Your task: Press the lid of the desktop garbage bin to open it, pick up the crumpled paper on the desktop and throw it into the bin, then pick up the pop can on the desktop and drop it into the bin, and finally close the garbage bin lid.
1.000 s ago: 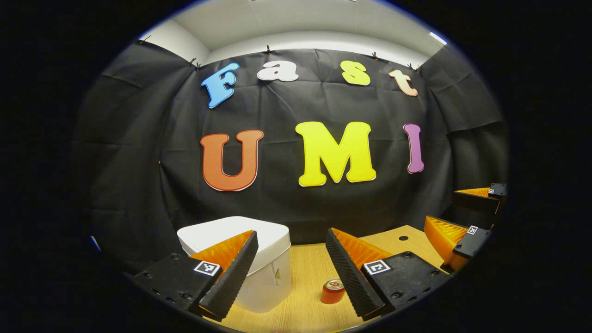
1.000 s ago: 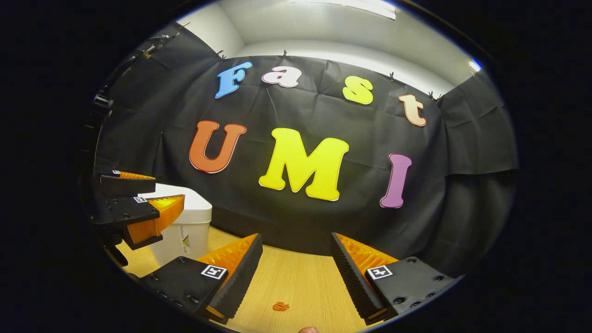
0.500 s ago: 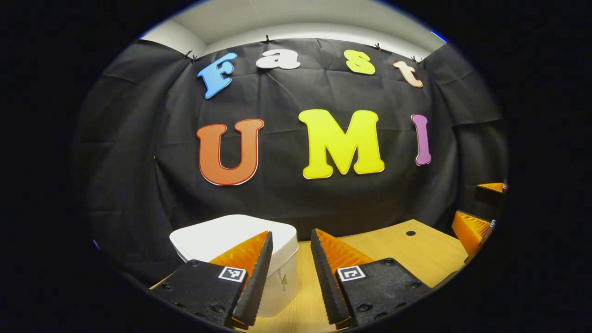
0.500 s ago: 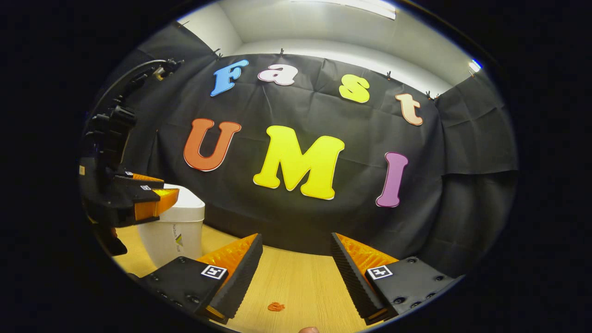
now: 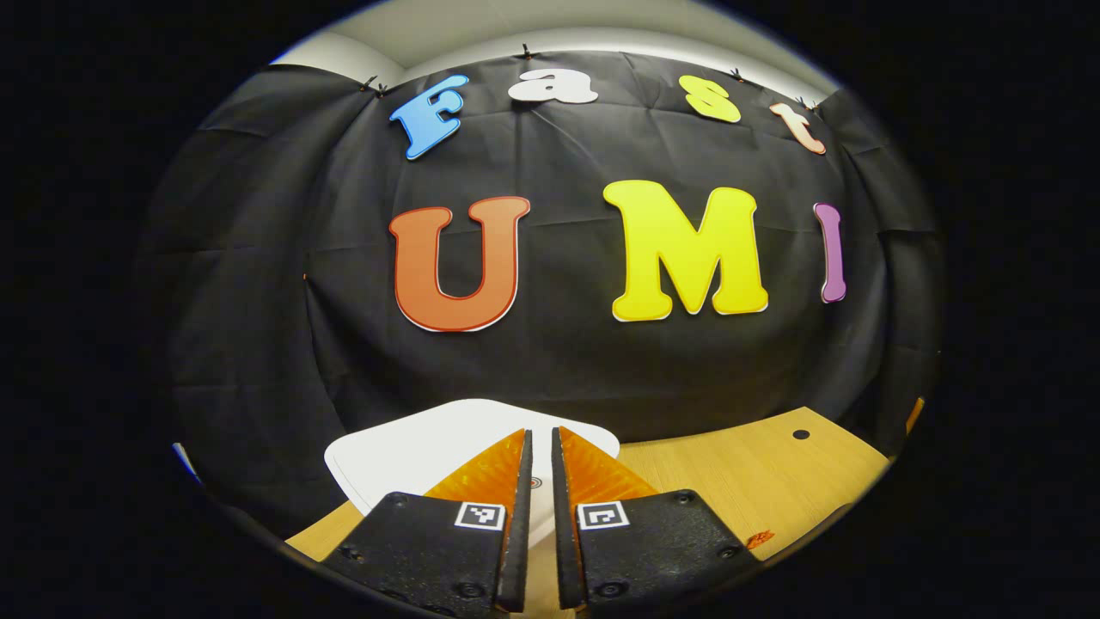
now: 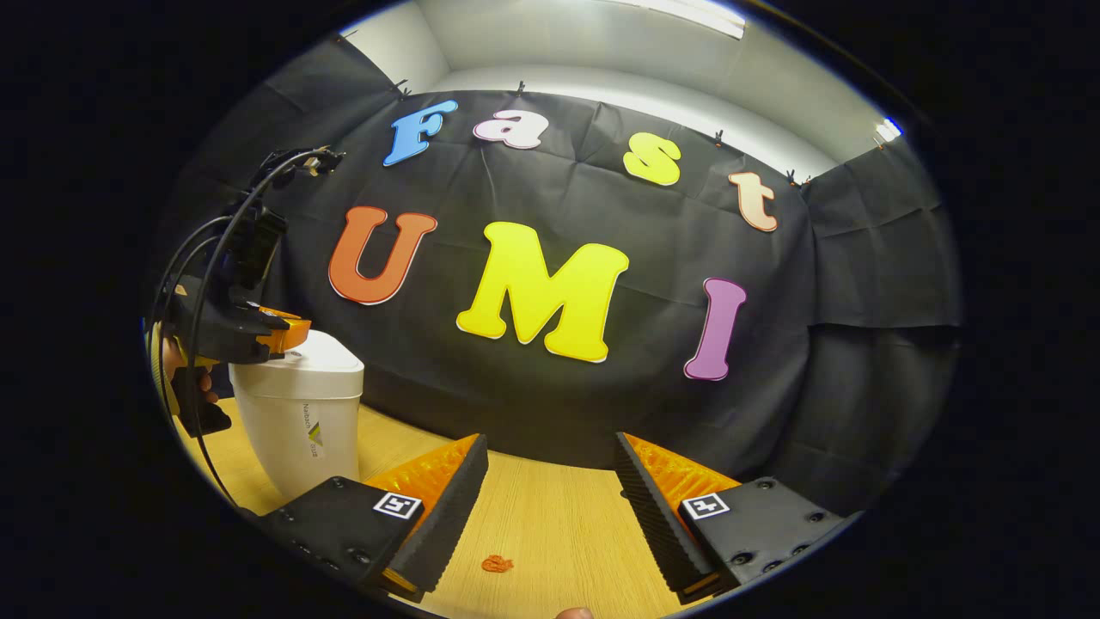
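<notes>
The white bin (image 6: 296,413) stands on the wooden desk at the left, its lid (image 5: 404,447) down. My left gripper (image 5: 540,434) is shut with nothing between its fingers and hovers right over the lid. In the right gripper view that left gripper (image 6: 279,331) sits just above the bin's top, held by a hand (image 6: 182,370). A small orange crumpled paper (image 6: 497,564) lies on the desk between the fingers of my right gripper (image 6: 550,440), which is open and holds nothing. The same paper (image 5: 760,539) shows at the lower right in the left gripper view.
The wooden desk (image 5: 739,481) runs back to the black cloth wall, with a small round hole (image 5: 801,434) near its far right. Black cables (image 6: 215,249) loop up from the left gripper.
My left gripper has shut from wide open and moved over the bin lid; the pop can has left its view. The right gripper stays open and has barely moved.
</notes>
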Demonstrator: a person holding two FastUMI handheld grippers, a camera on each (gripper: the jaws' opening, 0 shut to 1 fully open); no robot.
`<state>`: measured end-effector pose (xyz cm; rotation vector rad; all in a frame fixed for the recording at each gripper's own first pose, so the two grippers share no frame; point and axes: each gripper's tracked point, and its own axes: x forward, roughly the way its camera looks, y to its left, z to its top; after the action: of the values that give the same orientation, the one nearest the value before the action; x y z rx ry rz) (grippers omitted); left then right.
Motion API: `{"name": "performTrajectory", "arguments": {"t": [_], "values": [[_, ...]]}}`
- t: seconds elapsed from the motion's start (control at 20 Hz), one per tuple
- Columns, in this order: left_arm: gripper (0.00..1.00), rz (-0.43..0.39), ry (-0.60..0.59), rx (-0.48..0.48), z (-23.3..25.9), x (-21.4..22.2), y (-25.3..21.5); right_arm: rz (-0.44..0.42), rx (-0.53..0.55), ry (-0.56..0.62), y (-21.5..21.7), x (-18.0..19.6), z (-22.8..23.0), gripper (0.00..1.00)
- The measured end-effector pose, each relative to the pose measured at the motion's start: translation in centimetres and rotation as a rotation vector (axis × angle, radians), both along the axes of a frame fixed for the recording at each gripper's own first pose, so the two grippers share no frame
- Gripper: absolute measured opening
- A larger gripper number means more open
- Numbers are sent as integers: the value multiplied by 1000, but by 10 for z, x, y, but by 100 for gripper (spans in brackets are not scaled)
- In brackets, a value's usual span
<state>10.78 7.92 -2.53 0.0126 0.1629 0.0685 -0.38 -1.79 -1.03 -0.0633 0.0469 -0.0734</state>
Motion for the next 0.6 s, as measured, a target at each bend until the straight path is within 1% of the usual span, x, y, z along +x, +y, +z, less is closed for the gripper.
{"name": "performTrajectory", "arguments": {"t": [0.05,0.15,0.25,0.35,0.6], "values": [[12,9,9,3,-2,3,3,-1,-4,0,0,0,0,94],[6,9,25,3,-7,7,5,-3,-8,1,0,1,0,94],[3,-4,47,-12,-13,6,4,-1,-8,3,1,2,0,94],[3,-17,76,-31,-22,6,1,2,-10,7,2,3,-1,94],[3,-28,101,-27,-30,4,1,21,-18,26,10,6,-7,94]]}}
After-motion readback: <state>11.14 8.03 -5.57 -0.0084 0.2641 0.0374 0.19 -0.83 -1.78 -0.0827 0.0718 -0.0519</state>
